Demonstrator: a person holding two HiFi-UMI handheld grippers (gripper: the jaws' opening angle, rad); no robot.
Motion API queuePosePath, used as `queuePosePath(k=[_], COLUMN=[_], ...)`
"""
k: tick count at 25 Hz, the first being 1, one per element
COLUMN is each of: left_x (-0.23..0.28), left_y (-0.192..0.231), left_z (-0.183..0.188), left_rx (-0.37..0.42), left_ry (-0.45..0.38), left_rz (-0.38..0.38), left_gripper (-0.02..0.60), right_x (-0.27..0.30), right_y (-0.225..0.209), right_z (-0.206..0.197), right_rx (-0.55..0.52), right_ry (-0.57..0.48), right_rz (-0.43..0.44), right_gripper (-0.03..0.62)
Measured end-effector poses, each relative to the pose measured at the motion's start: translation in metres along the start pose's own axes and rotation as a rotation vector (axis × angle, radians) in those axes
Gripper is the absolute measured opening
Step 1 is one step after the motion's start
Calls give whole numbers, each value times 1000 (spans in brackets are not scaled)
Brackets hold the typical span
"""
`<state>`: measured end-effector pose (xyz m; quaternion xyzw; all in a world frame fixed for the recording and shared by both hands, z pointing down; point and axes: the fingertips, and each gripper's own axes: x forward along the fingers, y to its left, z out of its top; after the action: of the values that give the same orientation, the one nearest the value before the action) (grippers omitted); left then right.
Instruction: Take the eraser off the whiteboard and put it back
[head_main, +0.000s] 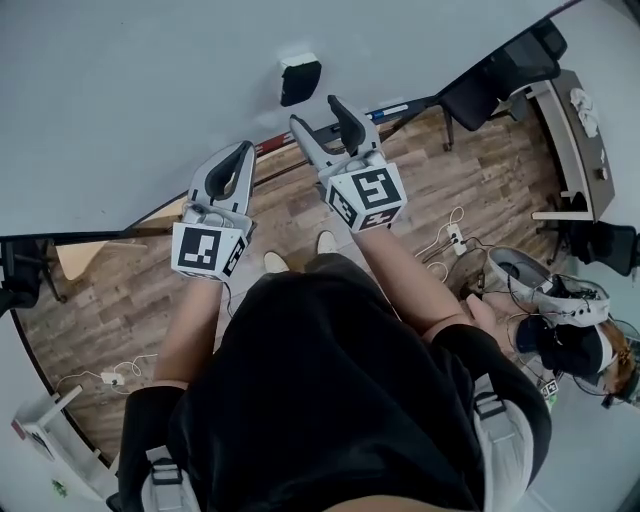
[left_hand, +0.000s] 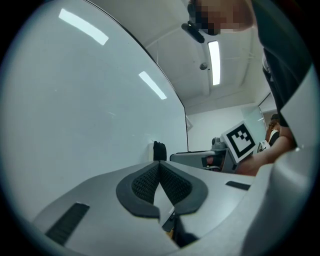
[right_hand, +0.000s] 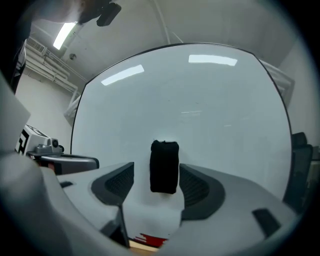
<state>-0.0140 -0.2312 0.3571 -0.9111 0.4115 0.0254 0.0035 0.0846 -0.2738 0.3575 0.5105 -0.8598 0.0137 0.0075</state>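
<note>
The right gripper (head_main: 318, 113) has its fingers (right_hand: 120, 184) released and spread, with nothing pressed between them. The eraser (right_hand: 164, 166) shows in the gap, but it lies straight ahead of the tips, stuck on the whiteboard (right_hand: 200, 100) and, going by the head view, apart from them. It sits centred between the two fingers. Its long axis runs up and down the board, so its narrow width is what faces the opening (a good fit, I judge, since the gap looks wider than the eraser). The move to come looks like a plain push forward until the fingers flank its sides, then a squeeze. The left gripper (left_hand: 160, 166) is clenched on nothing, its tips meeting. It is out to the left of the right one, so the eraser lies ahead and off to its right, farther from it. The right is plainly the nearer hand.
</note>
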Motion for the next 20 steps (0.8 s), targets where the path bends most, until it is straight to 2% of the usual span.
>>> queuePosePath(k=[7,20], left_x=[10,21], left_y=[5,21], left_z=[2,-4], left_rx=[-2,-19], left_ry=[-7,5], left_rz=[41,71], left_gripper=[-5,-5], right_x=[20,53], right_y=[-13,-20], right_z=[7,-2], right_rx=[-54,-43], right_ry=[-34,-15], right_rz=[-77,-104], right_gripper=[348,354])
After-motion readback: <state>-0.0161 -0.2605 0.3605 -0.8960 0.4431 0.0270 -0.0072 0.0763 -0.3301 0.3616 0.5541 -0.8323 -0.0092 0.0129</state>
